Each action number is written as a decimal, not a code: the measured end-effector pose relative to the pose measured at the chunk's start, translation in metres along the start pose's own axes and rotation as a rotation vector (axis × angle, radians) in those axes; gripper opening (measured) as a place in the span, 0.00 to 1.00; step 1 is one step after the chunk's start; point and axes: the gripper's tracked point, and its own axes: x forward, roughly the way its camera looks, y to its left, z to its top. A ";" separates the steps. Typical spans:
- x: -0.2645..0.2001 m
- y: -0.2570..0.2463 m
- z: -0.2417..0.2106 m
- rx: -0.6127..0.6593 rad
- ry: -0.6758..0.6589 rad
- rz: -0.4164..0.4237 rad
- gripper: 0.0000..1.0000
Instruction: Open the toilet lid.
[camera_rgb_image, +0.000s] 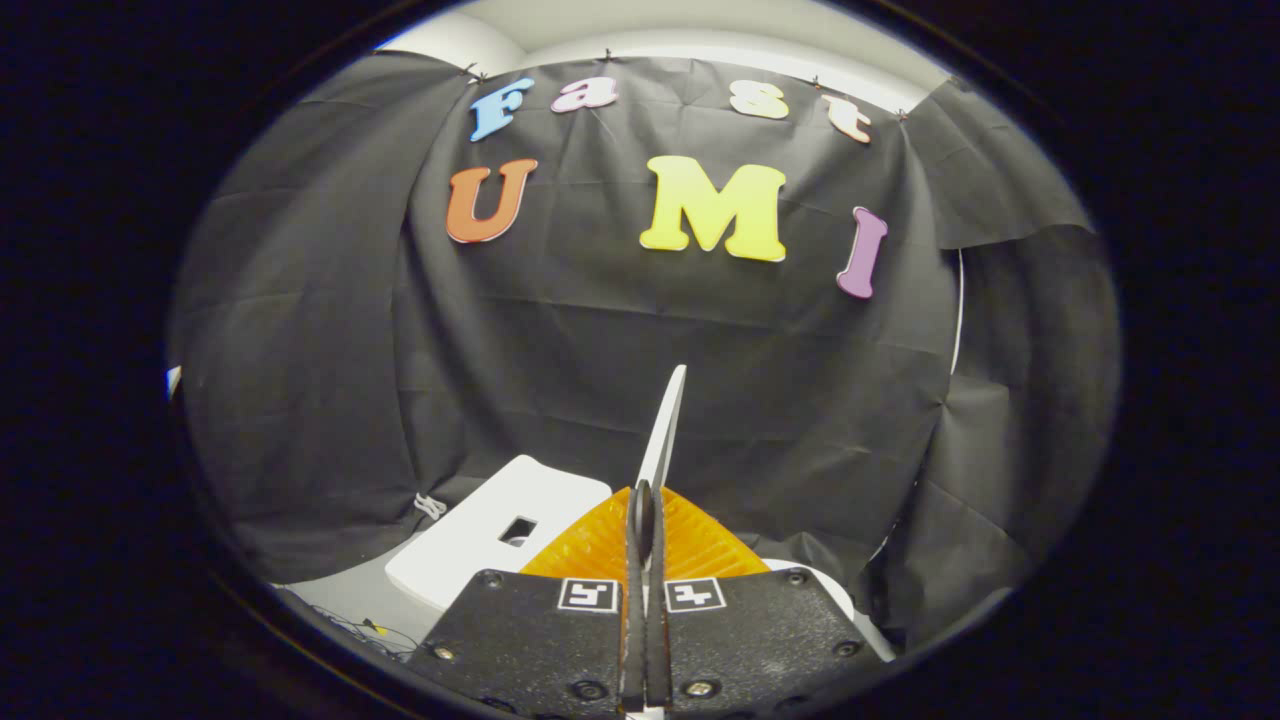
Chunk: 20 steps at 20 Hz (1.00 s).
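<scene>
Jaws of the gripper pinch the toilet lid, which stands edge-on, nearly upright, rising ahead of the fingers beside the white tank. Lift step looks nearly done; next, probably push it past vertical, then release

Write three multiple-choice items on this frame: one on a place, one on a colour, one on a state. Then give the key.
1. Where is the toilet lid?
A. between the fingers
B. far beyond them
C. flat on the tank

2. What colour are the fingers' ribbed pads?
A. blue
B. orange
C. green

3. How does the lid stand?
A. lying flat
B. raised on edge
C. detached

Key: 1 A, its thin edge runs out from the gripper; 2 B, orange ribs show either side; 3 B, it rises edge-on above the white tank.
</scene>
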 end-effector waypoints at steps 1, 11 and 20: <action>0.001 0.005 0.000 -0.001 0.002 0.006 0.04; 0.008 0.058 0.002 -0.111 0.013 0.041 0.05; -0.038 0.038 0.057 -0.028 -0.222 0.099 0.88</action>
